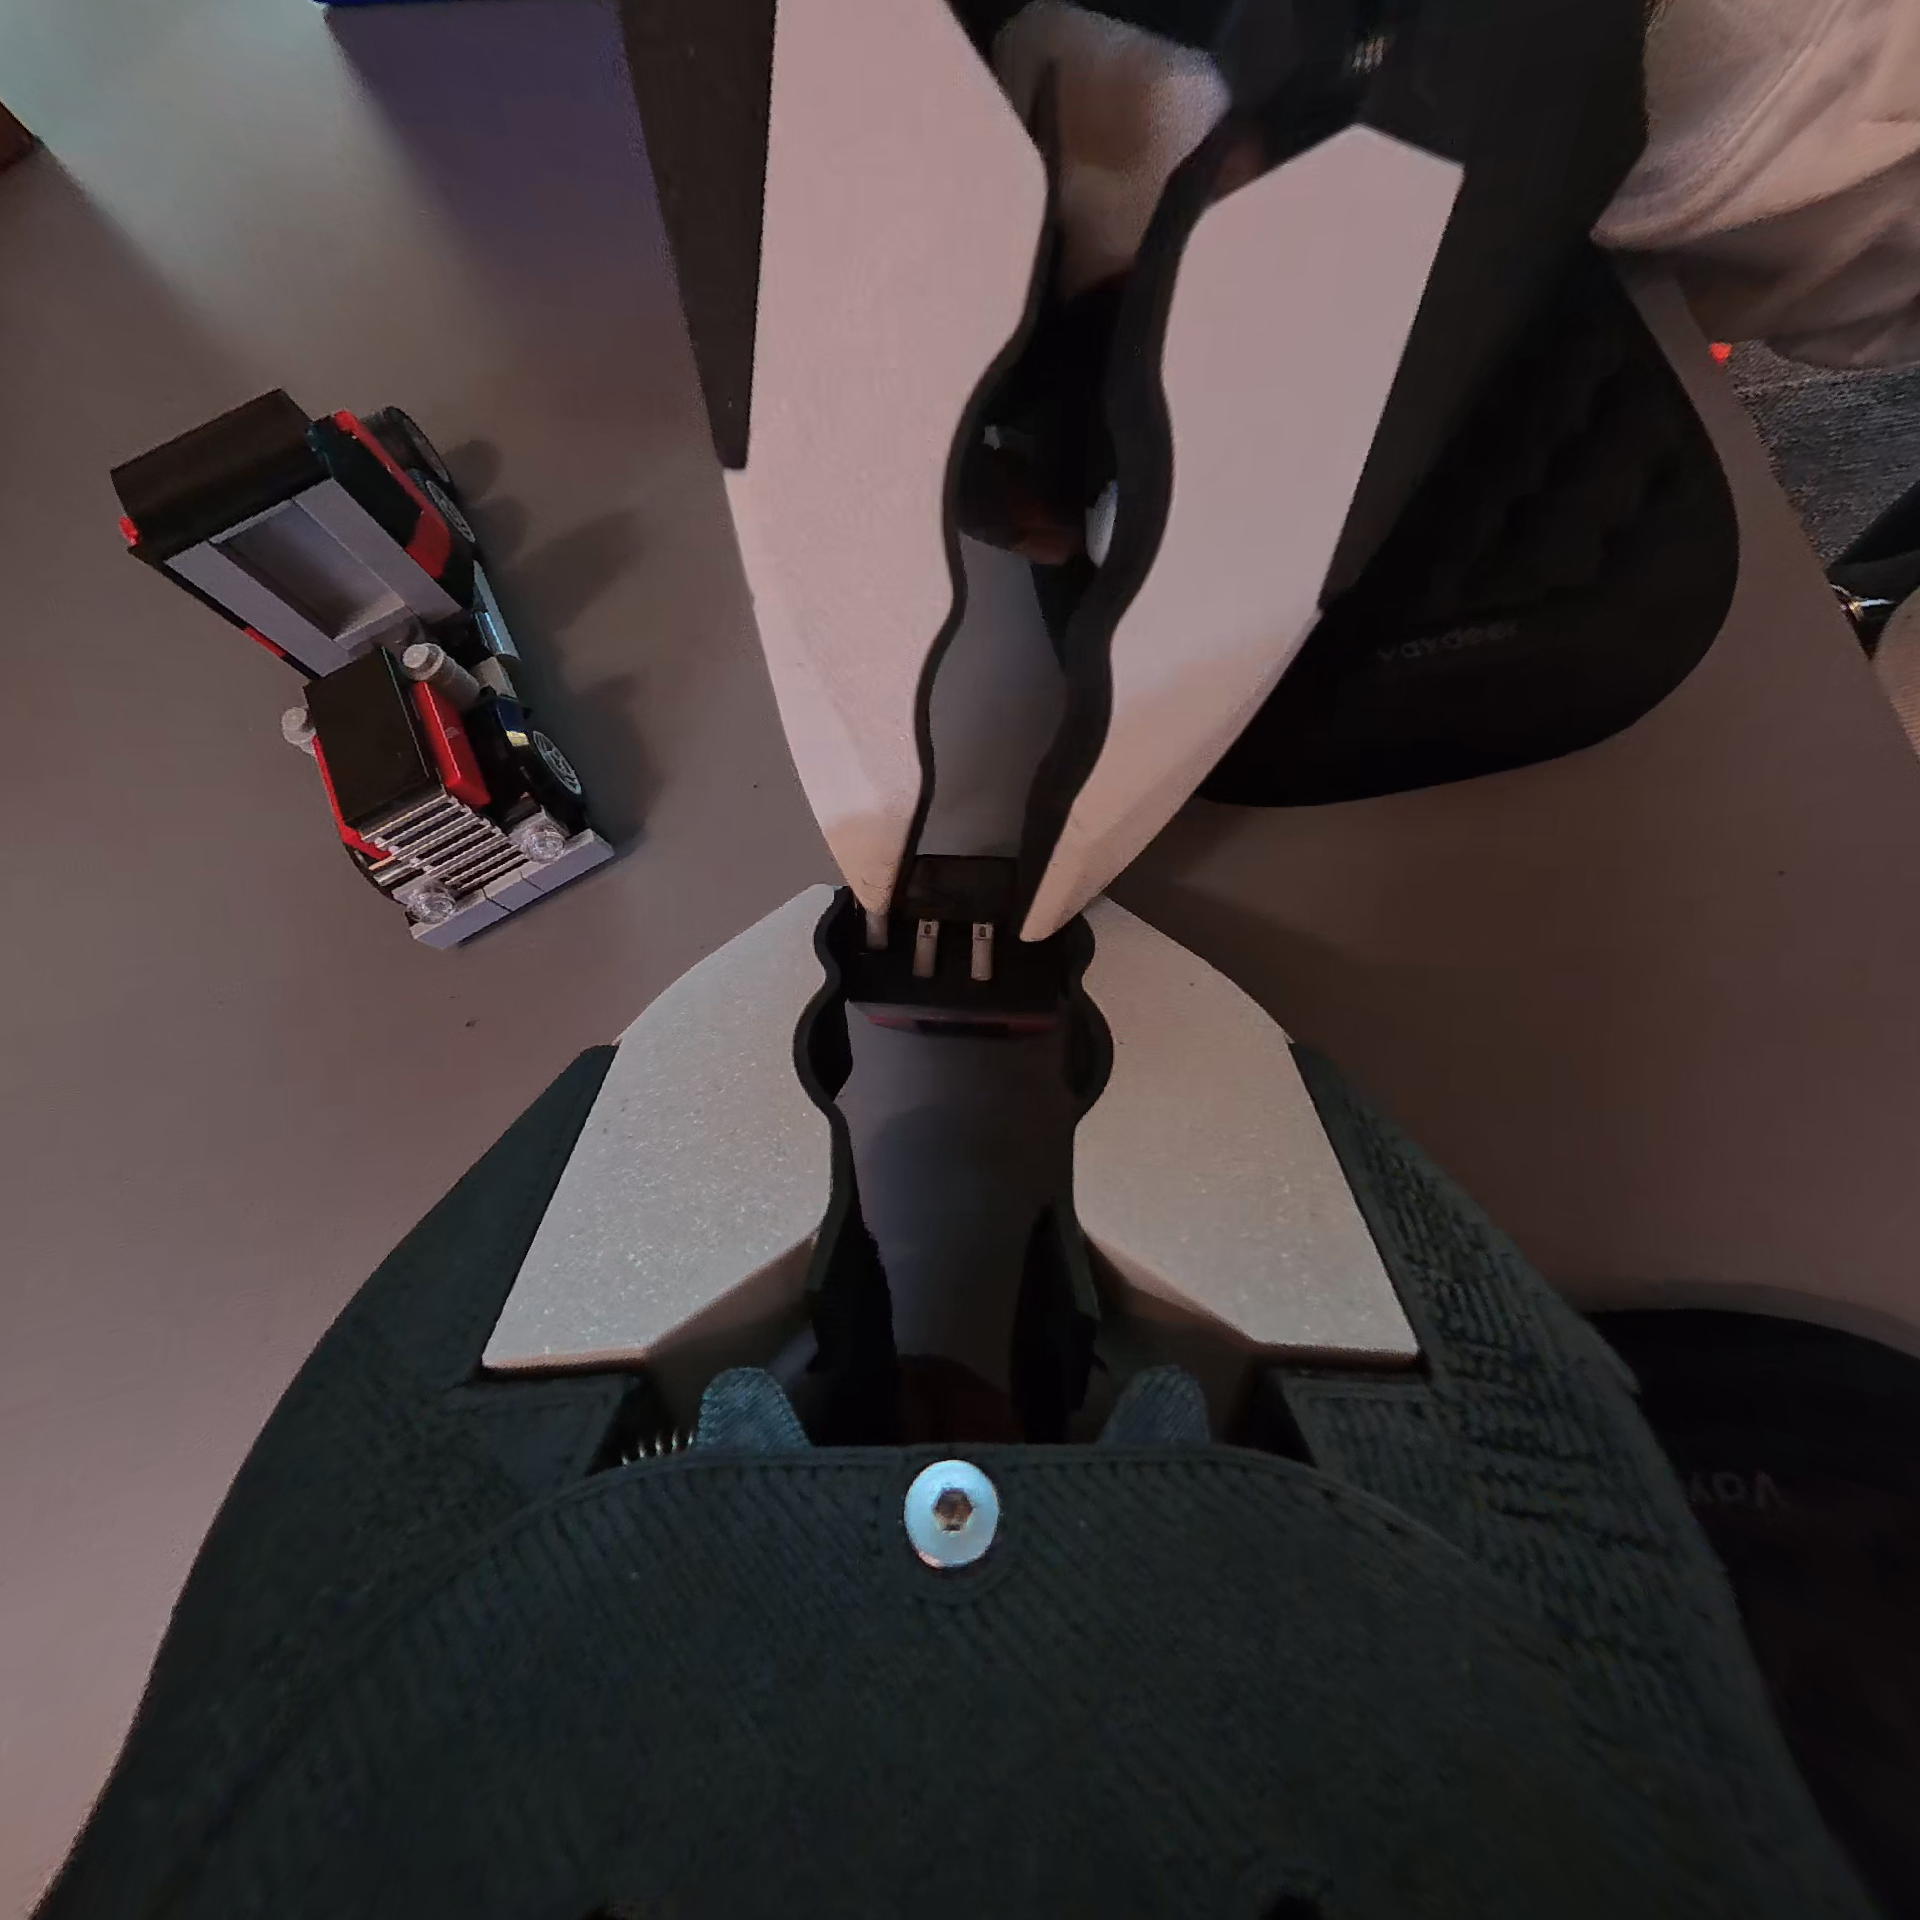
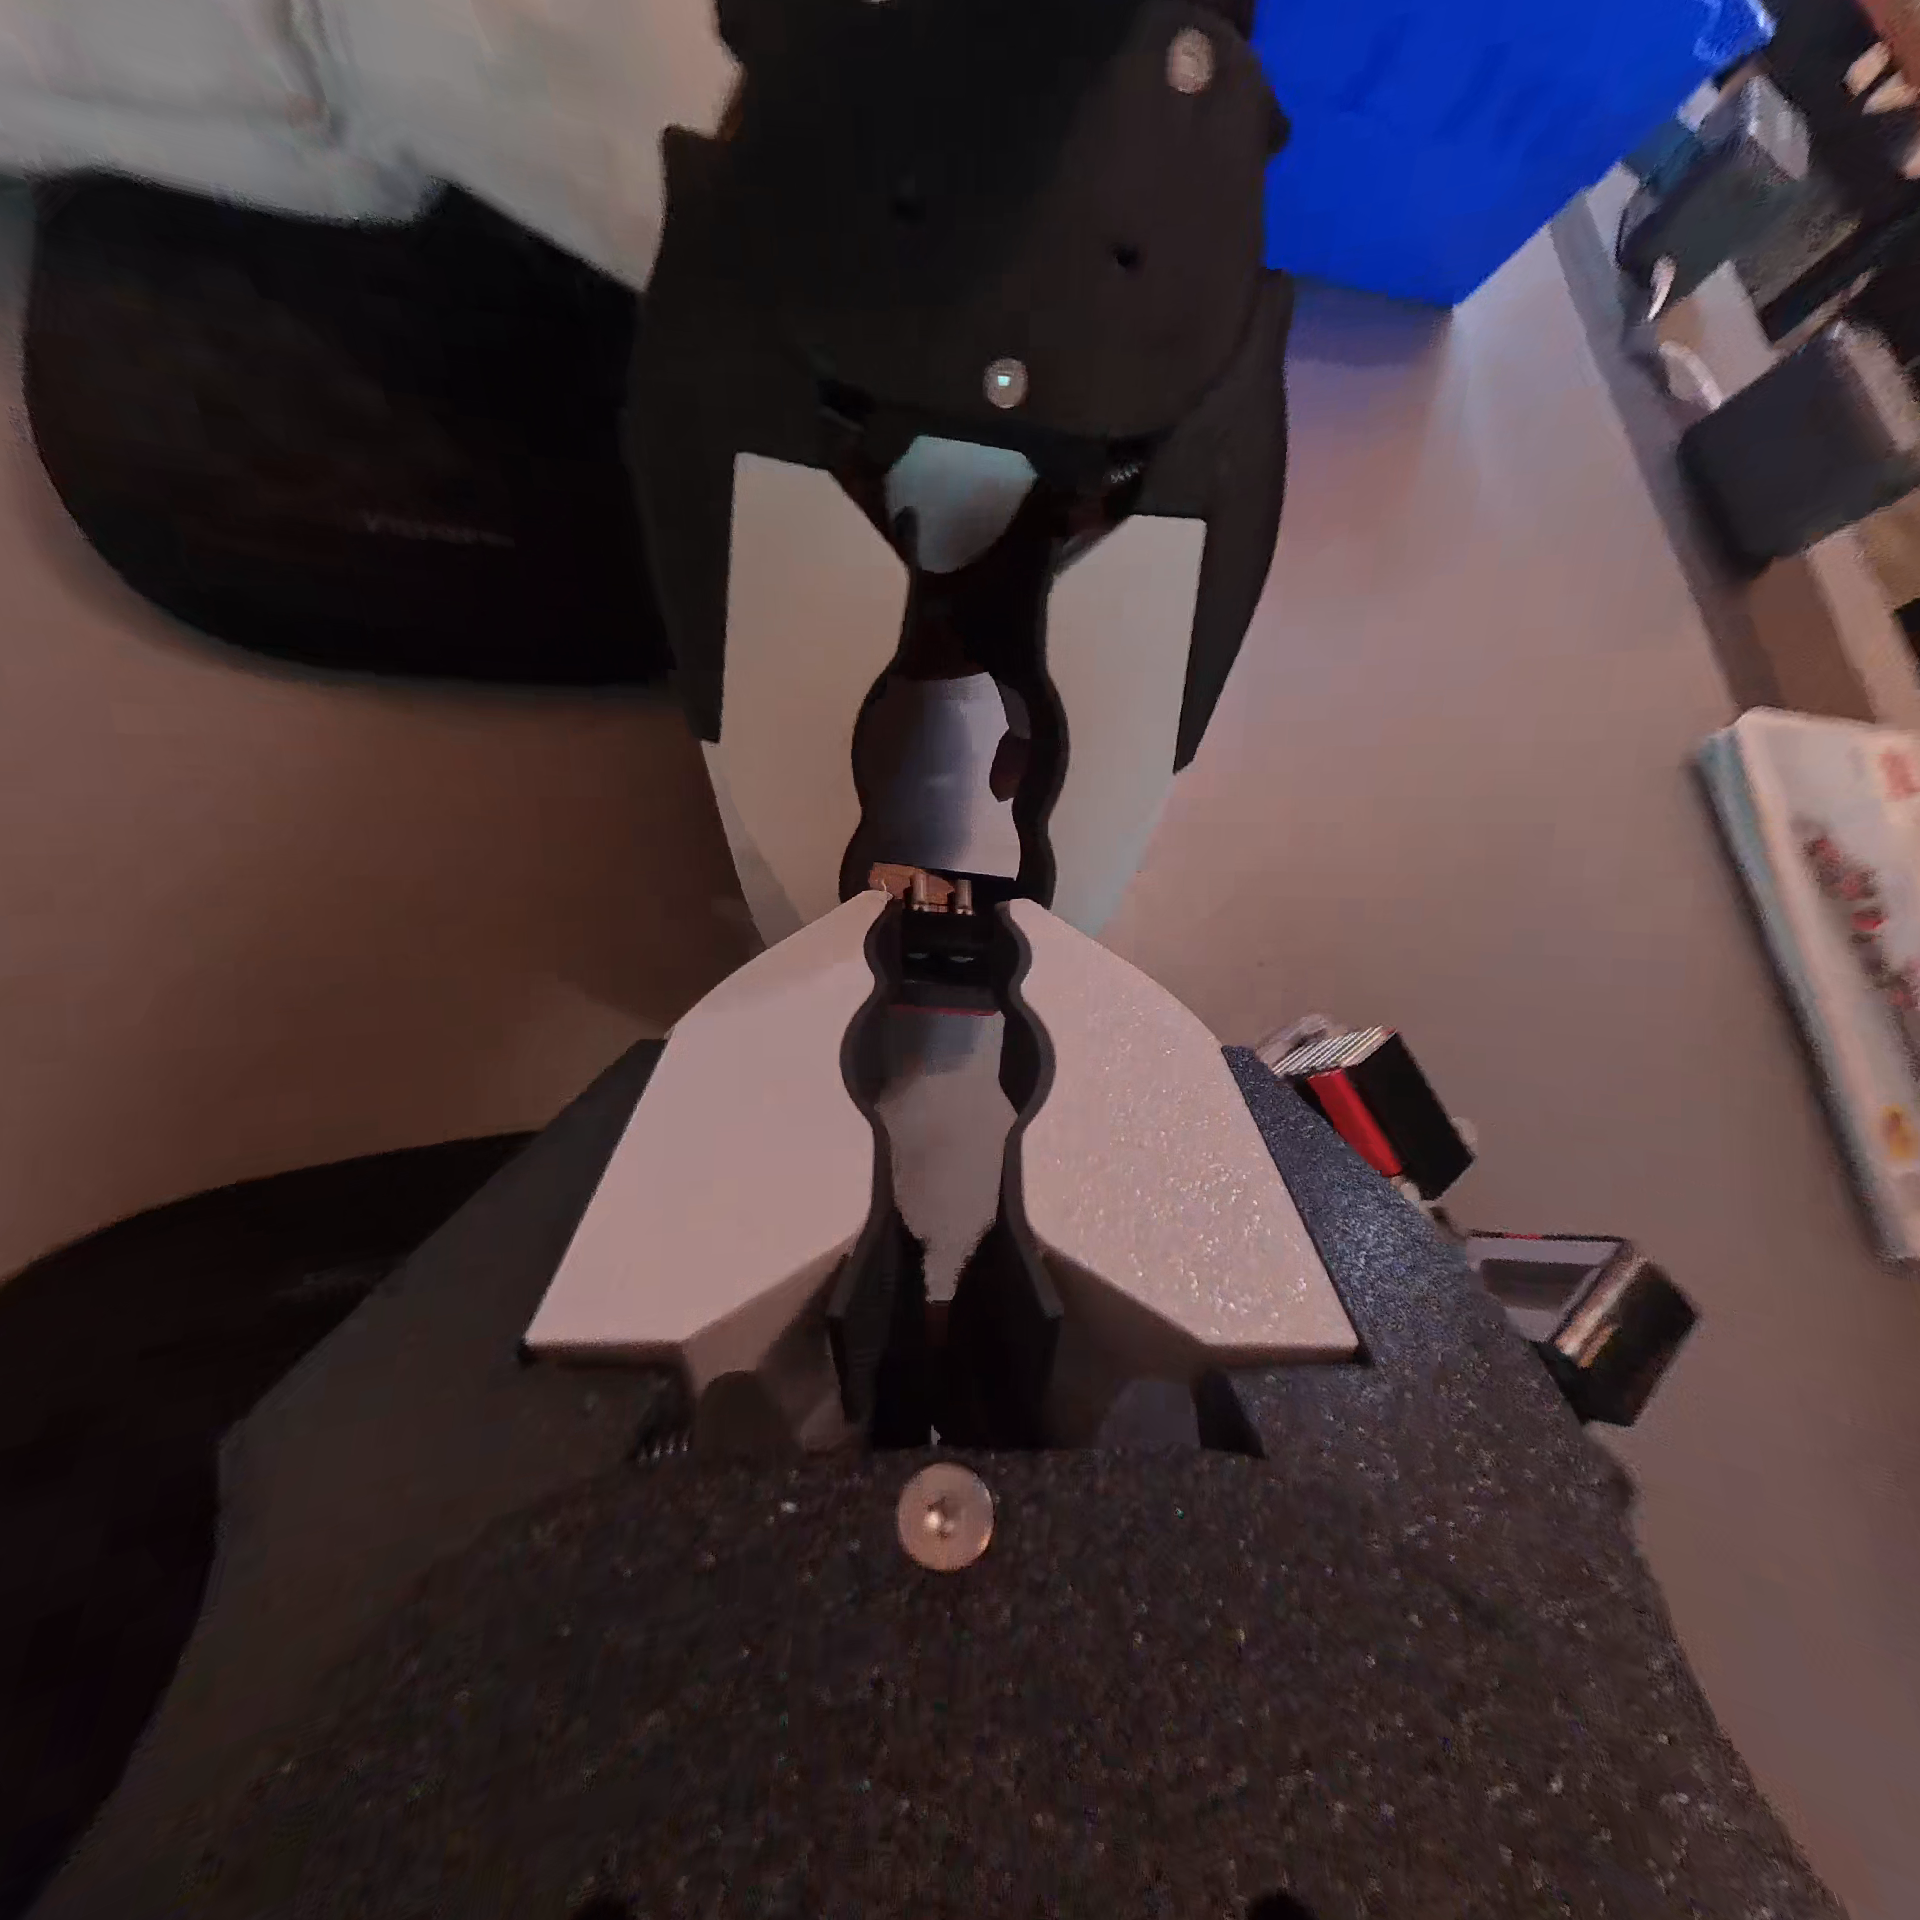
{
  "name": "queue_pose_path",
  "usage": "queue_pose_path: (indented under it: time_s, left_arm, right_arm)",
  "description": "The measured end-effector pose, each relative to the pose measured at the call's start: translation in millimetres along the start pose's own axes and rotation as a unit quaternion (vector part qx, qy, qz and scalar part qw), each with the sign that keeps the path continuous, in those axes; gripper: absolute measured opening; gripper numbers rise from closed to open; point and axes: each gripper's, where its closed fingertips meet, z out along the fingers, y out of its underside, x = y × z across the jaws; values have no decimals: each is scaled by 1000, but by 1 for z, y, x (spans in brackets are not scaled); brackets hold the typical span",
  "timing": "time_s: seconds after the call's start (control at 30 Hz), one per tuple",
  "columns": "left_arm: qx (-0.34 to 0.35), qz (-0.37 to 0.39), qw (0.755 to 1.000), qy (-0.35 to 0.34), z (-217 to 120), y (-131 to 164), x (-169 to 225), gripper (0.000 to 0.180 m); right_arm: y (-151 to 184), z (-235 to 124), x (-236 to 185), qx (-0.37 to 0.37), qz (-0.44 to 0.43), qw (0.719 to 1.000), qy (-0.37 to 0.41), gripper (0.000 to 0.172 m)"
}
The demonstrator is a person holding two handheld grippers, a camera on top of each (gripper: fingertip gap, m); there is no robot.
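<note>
At the near centre of both wrist views, over the grey desk point(image 1: 208, 1143), the two grippers meet tip to tip on one small black brick piece point(image 1: 956, 961) with a red underside and short grey pins on top. The left gripper point(image 1: 951, 971) is clamped on the piece, its dark inner pads against the piece's two sides. The right gripper point(image 2: 940, 940), coming from the far side in the left view, is clenched on the same piece, and its pale fingertips point(image 1: 868, 894) bear on the pinned top edge. Well off to the left on the desk lies a toy truck point(image 1: 364, 675) built of black, red and grey bricks, tipped on its side. Farther right a black cap point(image 1: 1507, 665) rests on the desk beside the right gripper. In the right view a booklet point(image 2: 1818, 966) lies at the right edge, and a blue box point(image 2: 1455, 135) stands at the far end.
</note>
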Motion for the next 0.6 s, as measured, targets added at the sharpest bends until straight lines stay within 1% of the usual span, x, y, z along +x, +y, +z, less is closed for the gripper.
queue_pose_path:
  time_s: [0.13,0.3,0.37,0.47,0.5,0.53,0.6]
  left_arm:
    - [-2,-10,1000,4,0,0,0,38]
    - [-2,-14,1000,14,0,0,3,38]
    - [-2,-14,1000,7,0,0,1,38]
    - [-4,-13,1000,0,-1,1,-2,38]
    - [-7,-14,1000,-1,-1,2,-2,46]
    - [-11,-14,1000,-3,-1,3,-3,50]
    - [-12,-13,1000,-2,-1,3,-3,54]
  right_arm:
    - [-3,-1,0,-8,-82,996,29,16]
    - [-5,-3,-3,4,-100,995,21,16]
    - [-10,-7,-3,33,-75,997,8,16]
    - [-23,-20,4,101,-12,995,-2,16]
    - [-29,-27,8,133,16,991,-6,16]
    - [-37,-36,12,171,48,984,-13,16]
    - [-52,-58,20,258,119,958,-37,16]
